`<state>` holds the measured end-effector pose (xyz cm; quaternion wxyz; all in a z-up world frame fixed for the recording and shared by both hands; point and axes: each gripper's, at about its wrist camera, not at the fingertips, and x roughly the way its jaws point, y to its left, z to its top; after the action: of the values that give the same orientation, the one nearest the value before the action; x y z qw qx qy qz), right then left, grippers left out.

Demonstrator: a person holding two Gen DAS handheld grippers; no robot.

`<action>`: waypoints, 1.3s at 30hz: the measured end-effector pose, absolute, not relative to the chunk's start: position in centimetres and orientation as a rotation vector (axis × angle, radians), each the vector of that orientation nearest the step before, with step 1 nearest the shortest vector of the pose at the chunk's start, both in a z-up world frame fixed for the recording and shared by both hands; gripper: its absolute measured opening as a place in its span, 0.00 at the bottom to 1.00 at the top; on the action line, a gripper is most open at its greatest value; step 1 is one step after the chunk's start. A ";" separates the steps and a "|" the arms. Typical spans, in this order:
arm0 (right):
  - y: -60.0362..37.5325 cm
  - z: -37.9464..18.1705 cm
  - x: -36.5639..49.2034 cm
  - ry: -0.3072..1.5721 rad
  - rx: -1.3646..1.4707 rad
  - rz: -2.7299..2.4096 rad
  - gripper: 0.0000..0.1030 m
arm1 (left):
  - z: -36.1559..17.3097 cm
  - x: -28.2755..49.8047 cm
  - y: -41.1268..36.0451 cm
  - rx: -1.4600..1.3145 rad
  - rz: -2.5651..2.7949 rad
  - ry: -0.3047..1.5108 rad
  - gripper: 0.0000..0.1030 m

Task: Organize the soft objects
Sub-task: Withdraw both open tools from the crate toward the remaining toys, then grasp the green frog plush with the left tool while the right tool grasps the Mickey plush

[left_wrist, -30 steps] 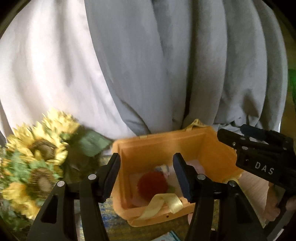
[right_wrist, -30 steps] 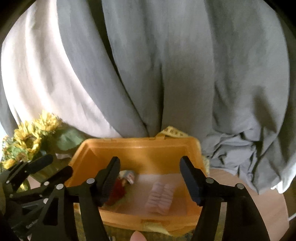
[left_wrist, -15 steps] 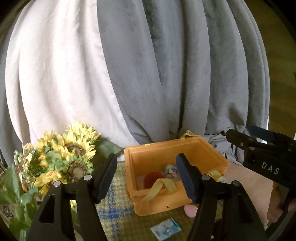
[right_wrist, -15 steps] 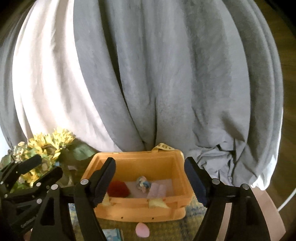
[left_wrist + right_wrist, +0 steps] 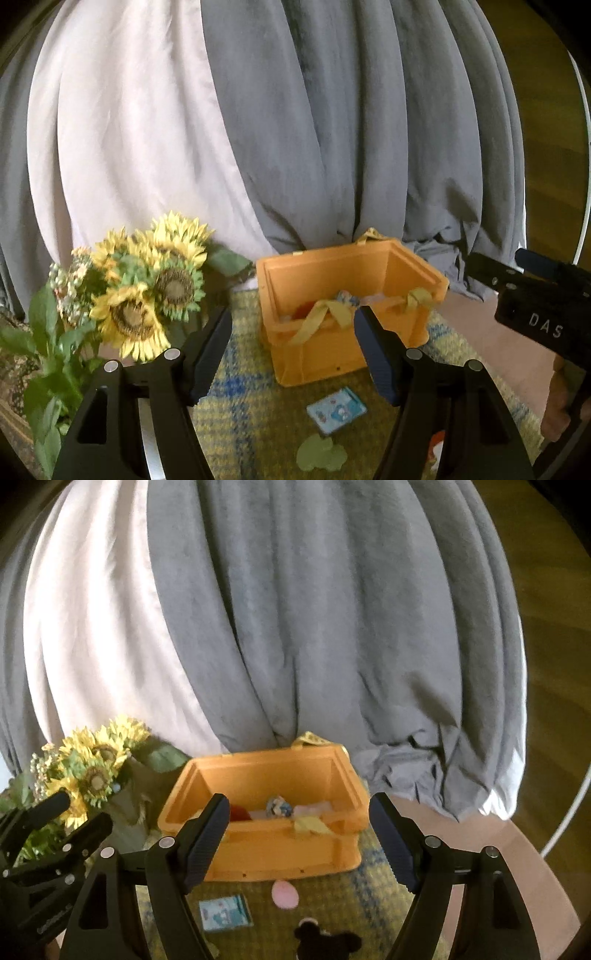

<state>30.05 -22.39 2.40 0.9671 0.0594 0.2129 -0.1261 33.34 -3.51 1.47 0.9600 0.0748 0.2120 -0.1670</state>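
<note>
Both claws were spread and empty. Left claw point(image 5: 291, 354) hung above the mat point(image 5: 243, 398) with the orange bin point(image 5: 325, 350) ahead between its fingers; right claw point(image 5: 299, 838) hung beside it, jaws just as wide, framing the same bin point(image 5: 258, 853).

Some soft things already lay in the bin: a red one point(image 5: 238, 813), a small blue-and-white one point(image 5: 279, 806) and something pale pink point(image 5: 317, 808) by it. Yellow straps point(image 5: 319, 319) drooped over the rim. Others lay out on the mat, in front of the bin: a pink oval point(image 5: 284, 894) just before its wall, a blue packet point(image 5: 225, 912) to the left of that, a black plush point(image 5: 325, 941) at the bottom edge of the right view, and a green flat piece point(image 5: 321, 458) nearest the left claw. Sunflowers point(image 5: 147, 288) stood left of the bin, curtains point(image 5: 295, 627) behind.

Judging by this, the step in hand was the gap between two drops: neither claw carried anything, several pieces waited. Next would likely be a descent onto one loose piece. The pink oval lay close under the right claw, the green piece under the left. Flat, limp items call for fingers pressed low to the mat and a pinch at an edge or fold, then a lift clear of the rim and straps.
</note>
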 end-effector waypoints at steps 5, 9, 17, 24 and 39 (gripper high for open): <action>-21.9 1.3 28.4 0.433 0.105 -0.289 0.76 | 0.3 32.0 -3.0 0.150 -0.337 0.467 0.66; -21.6 0.4 27.3 0.448 0.134 -0.299 0.76 | -0.6 31.1 -2.6 0.142 -0.339 0.494 0.66; -21.4 -1.6 25.3 0.475 0.177 -0.328 0.76 | -2.0 29.2 -2.4 0.172 -0.341 0.503 0.71; -21.1 -3.7 23.8 0.525 0.220 -0.322 0.76 | -3.5 27.9 -2.1 0.186 -0.330 0.516 0.74; -21.2 -8.2 23.3 0.680 0.275 -0.287 0.76 | -7.6 27.5 -2.7 0.229 -0.345 0.597 0.76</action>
<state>23.25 -21.23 -8.24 0.9235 0.1338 0.3313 -0.1398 27.54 -2.67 -7.58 0.9348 0.1121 0.2918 -0.1685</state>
